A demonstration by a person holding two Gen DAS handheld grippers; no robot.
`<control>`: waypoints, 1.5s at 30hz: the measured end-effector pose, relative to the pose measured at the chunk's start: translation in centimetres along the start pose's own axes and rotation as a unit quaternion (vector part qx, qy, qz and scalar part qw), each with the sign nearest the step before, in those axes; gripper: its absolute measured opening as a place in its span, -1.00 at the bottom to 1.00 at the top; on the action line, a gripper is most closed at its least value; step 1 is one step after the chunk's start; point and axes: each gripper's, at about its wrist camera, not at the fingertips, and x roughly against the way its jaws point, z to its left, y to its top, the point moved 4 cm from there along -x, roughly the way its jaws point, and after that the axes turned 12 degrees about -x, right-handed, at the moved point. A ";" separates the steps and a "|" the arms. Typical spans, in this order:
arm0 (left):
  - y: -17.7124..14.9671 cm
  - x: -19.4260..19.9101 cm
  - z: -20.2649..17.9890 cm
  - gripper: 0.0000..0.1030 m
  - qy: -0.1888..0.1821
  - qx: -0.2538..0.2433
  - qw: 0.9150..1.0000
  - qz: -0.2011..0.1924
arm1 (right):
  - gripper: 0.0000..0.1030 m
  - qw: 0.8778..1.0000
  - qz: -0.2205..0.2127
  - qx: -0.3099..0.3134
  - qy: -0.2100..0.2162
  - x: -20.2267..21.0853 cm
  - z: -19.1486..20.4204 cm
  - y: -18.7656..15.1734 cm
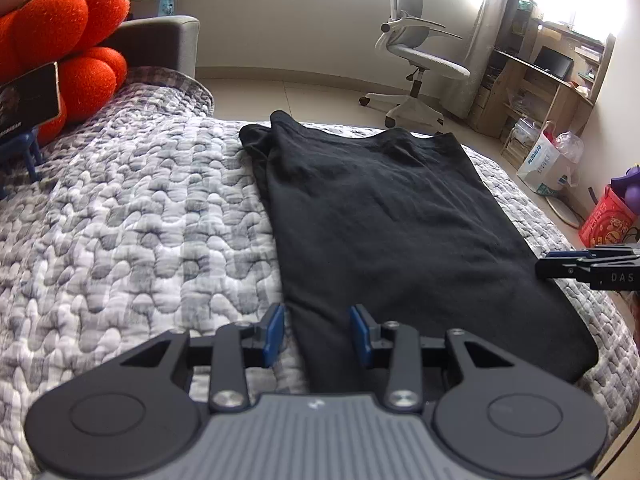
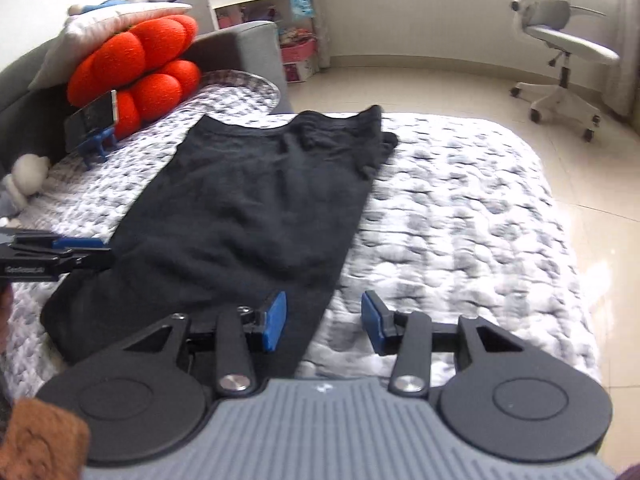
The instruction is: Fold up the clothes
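Observation:
A black T-shirt (image 1: 392, 216) lies flat on the grey quilted bed (image 1: 132, 216), its sides folded in to a long strip. It also shows in the right wrist view (image 2: 248, 208). My left gripper (image 1: 318, 334) is open and empty, its jaws straddling the shirt's near left edge at the hem. My right gripper (image 2: 324, 322) is open and empty over the shirt's near right edge. Each gripper shows side-on in the other's view: the right one (image 1: 592, 266), the left one (image 2: 56, 256).
A red knotted cushion (image 1: 68, 48) and a phone on a blue stand (image 1: 28, 100) sit at the bed's head. A white office chair (image 1: 416, 48), a wooden desk (image 1: 548, 76), bags (image 1: 548, 160) and a red basket (image 1: 608, 216) stand on the floor beyond the bed.

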 end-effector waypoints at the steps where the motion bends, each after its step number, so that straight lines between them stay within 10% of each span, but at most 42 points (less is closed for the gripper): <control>1: -0.3 0.5 0.2 -0.27 -0.003 0.009 1.000 0.003 | -0.10 1.000 -0.004 -0.013 -0.004 0.6 -0.5 -0.1; 13: -4.1 5.1 0.8 -0.28 -0.074 0.100 0.992 0.004 | -0.07 0.984 0.053 -0.138 0.100 6.2 -1.7 -4.1; 19: -4.2 4.1 -0.5 -0.32 -0.087 0.104 0.991 0.021 | -0.07 0.978 0.067 -0.169 0.105 4.9 -0.8 -5.7; 22: -4.3 3.8 -1.2 -0.73 -0.075 0.086 0.993 0.029 | -0.07 0.978 0.063 -0.168 0.104 4.9 -0.6 -5.7; 27: -4.5 4.1 -0.8 -0.86 -0.077 0.098 0.992 0.033 | -0.81 0.982 0.057 -0.154 0.097 5.1 -0.6 -5.6; 45: -5.1 4.8 -2.0 -0.87 -0.075 0.061 0.995 0.028 | -0.85 0.987 0.052 -0.137 0.068 4.7 -0.9 -6.1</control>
